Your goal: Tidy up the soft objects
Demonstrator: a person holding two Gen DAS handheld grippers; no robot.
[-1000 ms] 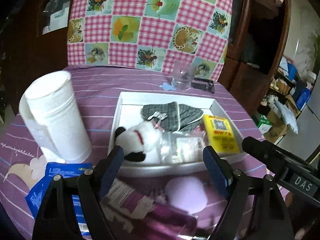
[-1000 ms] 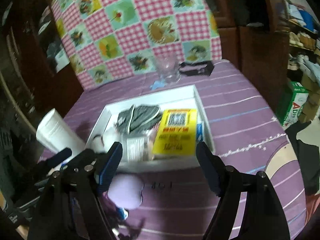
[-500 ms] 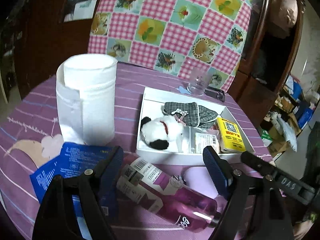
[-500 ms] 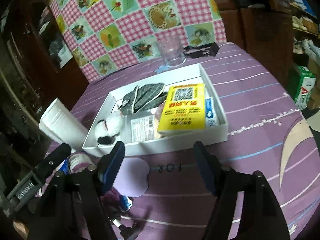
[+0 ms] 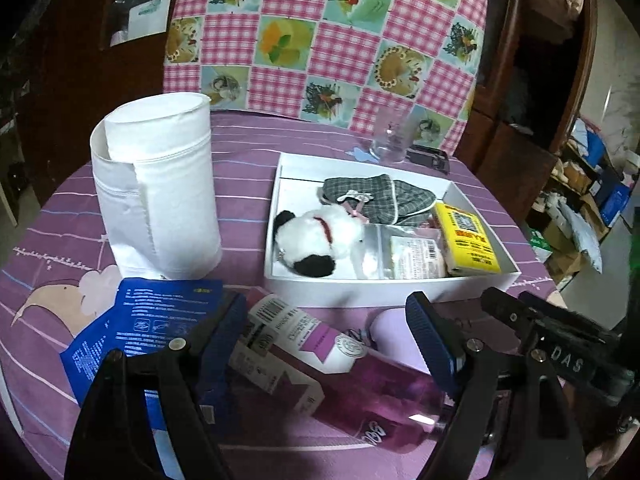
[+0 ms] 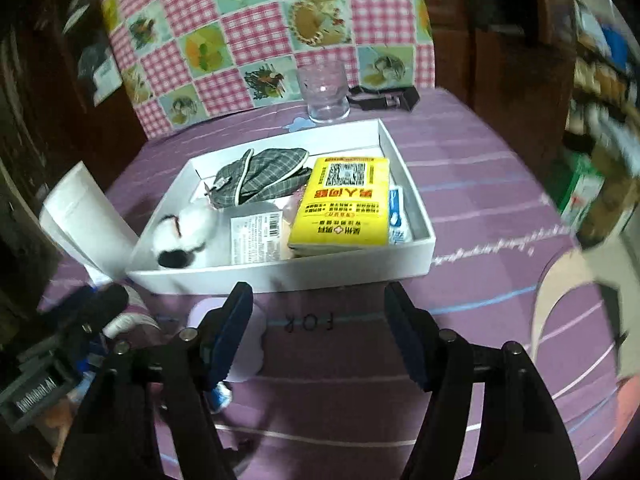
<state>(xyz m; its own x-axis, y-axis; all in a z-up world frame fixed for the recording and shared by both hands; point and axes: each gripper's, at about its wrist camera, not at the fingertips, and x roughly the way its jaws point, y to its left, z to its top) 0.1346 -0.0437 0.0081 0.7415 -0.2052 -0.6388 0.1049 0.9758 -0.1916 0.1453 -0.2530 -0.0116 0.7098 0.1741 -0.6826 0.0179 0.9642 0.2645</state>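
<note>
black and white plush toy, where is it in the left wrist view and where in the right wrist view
Left wrist view: the black and white plush toy lies centre frame, in the near left corner of the white rectangular tray.
Right wrist view: it sits left of centre, again in the tray's near left corner.
Shared landmark: the yellow rectangular packet toward the tray's right side, and the grey checked fabric pouch just behind the toy.

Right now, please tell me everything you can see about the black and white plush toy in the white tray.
The small fluffy black and white plush toy looks like soft fur: mostly white, with a black ear, a black patch lower down and a thin red collar. It lies on its side in the near left corner of the shallow white tray, against a clear plastic packet and just in front of a grey checked fabric item. No tongs touch it.
</note>
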